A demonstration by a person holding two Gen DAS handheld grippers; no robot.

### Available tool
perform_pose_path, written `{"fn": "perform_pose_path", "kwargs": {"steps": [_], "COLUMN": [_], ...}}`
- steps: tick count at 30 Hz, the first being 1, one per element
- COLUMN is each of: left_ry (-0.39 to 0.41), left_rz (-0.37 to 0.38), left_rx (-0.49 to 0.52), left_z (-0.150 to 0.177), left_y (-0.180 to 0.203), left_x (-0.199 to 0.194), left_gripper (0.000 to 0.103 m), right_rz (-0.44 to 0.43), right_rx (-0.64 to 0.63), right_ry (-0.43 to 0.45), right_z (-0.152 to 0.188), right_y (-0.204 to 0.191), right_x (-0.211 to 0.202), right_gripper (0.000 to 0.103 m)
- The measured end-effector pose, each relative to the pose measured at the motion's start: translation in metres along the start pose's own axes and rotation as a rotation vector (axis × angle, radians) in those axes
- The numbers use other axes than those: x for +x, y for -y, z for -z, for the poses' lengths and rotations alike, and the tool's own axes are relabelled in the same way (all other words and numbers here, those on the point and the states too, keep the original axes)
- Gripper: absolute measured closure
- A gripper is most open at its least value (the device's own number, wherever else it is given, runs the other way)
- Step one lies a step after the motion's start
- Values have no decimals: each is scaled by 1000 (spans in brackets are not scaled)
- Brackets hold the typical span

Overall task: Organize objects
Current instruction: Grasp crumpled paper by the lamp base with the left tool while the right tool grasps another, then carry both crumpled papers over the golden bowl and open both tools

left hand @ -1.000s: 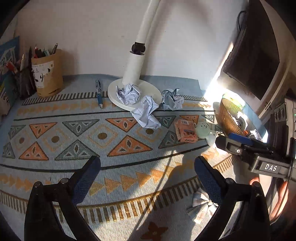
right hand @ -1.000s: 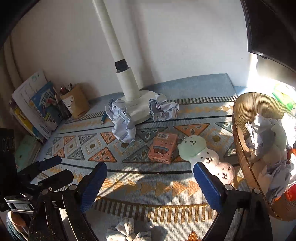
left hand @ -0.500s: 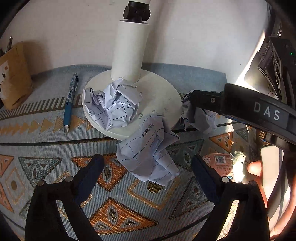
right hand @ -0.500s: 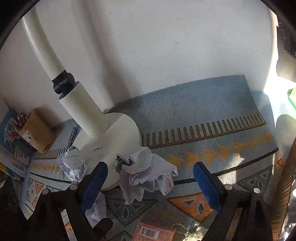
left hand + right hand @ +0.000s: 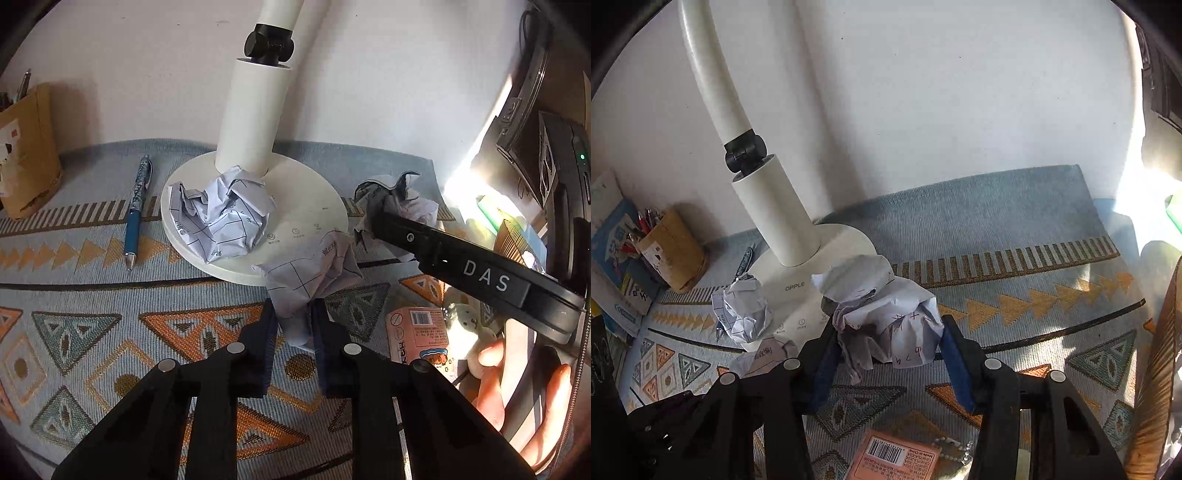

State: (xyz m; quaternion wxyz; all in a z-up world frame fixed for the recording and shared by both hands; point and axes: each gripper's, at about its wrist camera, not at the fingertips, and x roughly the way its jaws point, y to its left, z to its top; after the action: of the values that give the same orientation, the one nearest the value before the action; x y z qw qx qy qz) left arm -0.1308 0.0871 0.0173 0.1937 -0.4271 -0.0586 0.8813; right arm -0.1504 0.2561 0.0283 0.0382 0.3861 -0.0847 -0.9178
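Left wrist view: my left gripper has just been closing and now pinches a crumpled paper lying on the patterned mat, its long axis running away from me toward the lamp base, which its far end touches. A second paper ball sits on that base. A blue pen lies left of the base, pointing toward the back wall.

Right wrist view: my right gripper has just been closing; its blue pads press both sides of a third paper wad resting at the base's right edge, its long axis roughly crosswise. A pink box lies near the front edge.
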Motion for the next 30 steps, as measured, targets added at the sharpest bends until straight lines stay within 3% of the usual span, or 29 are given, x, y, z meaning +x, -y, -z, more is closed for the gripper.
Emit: {"fn": "perform_pose_path", "kwargs": {"steps": [5, 13, 17, 18, 20, 21, 22, 24, 29, 30], "left_ry": [1, 40, 61, 57, 17, 11, 22, 38, -46, -54], "left_rz": [25, 68, 26, 14, -23, -37, -38, -21, -39, -43], "left_rx": [13, 35, 114, 125, 135, 134, 130, 112, 148, 165], "left_z": [9, 39, 51, 55, 62, 65, 64, 67, 55, 55], "left_y": [5, 22, 40, 40, 35, 32, 33, 29, 44, 47], "left_x": [-10, -65, -84, -86, -82, -81, -79, -78, -46, -40], "left_gripper": [88, 89, 89, 87, 54, 25, 6, 1, 3, 19], "right_rz": [-40, -74, -52, -59, -68, -70, -71, -83, -116, -127], "right_rx": [19, -48, -99, -100, -91, -86, -81, -64, -26, -19], "right_ry": [10, 73, 112, 121, 133, 138, 140, 136, 128, 132], "right_z": [20, 79, 99, 102, 109, 112, 115, 121, 134, 136], "right_y": [-1, -1, -1, 1, 8, 12, 15, 22, 34, 37], "right_x": [-37, -131, -169, -178, -193, -199, -203, -210, -221, -225], "right_gripper": [52, 52, 52, 52, 51, 51, 51, 51, 51, 51]}}
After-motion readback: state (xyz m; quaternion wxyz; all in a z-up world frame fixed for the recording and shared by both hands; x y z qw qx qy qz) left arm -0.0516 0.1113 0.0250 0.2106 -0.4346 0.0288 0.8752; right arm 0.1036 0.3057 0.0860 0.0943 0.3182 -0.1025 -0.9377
